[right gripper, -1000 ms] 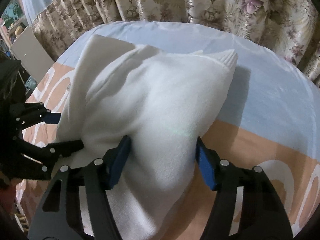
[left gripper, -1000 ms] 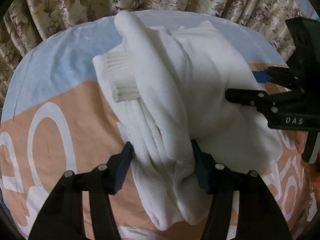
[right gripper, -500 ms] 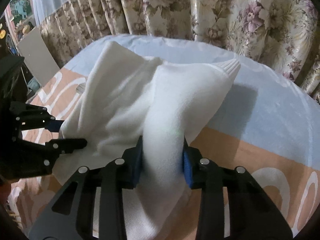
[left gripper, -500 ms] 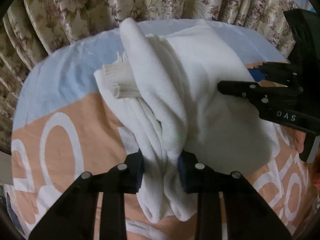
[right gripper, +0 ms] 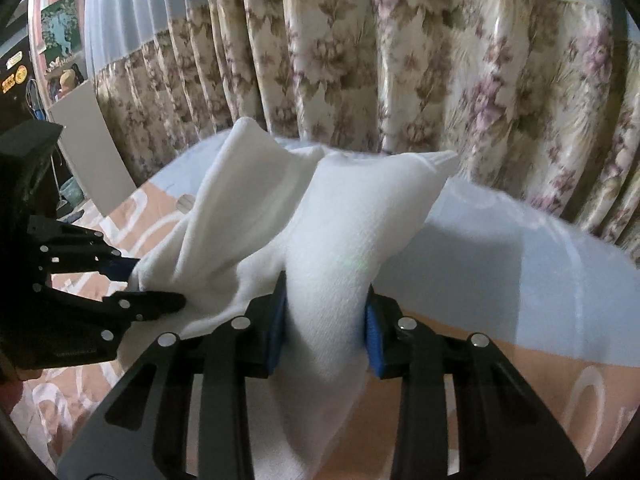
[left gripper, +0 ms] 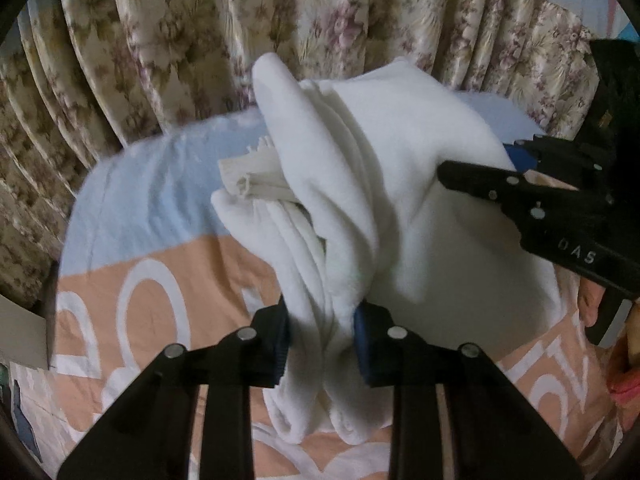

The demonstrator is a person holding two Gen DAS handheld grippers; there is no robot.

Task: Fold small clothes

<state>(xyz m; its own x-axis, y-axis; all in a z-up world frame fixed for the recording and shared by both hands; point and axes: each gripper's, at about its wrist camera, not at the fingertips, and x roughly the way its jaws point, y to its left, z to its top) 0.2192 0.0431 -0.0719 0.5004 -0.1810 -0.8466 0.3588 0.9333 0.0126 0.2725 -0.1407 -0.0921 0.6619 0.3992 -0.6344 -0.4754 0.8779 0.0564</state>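
Observation:
A small white fleece garment (left gripper: pixel 400 160) with a ribbed cuff (left gripper: pixel 252 180) is bunched and lifted off the bedspread. My left gripper (left gripper: pixel 322 336) is shut on its near folded edge, and loose cloth hangs below the pads. My right gripper (left gripper: pixel 480 160) comes in from the right and pinches the other side. In the right wrist view, the right gripper (right gripper: pixel 326 320) is shut on a thick fold of the garment (right gripper: pixel 360 208). The left gripper (right gripper: pixel 158 284) grips the cloth at the left.
An orange and light-blue bedspread (left gripper: pixel 152 208) with large white letters lies under the garment. Floral curtains (left gripper: pixel 320 20) hang close behind the bed. A white board (right gripper: pixel 92 152) leans at the far left. Part of a hand (left gripper: pixel 592 300) shows behind the right gripper.
Both grippers went from wide open around the cloth to shut on it. Both then rose, lifting the garment, so more of the curtain shows now.

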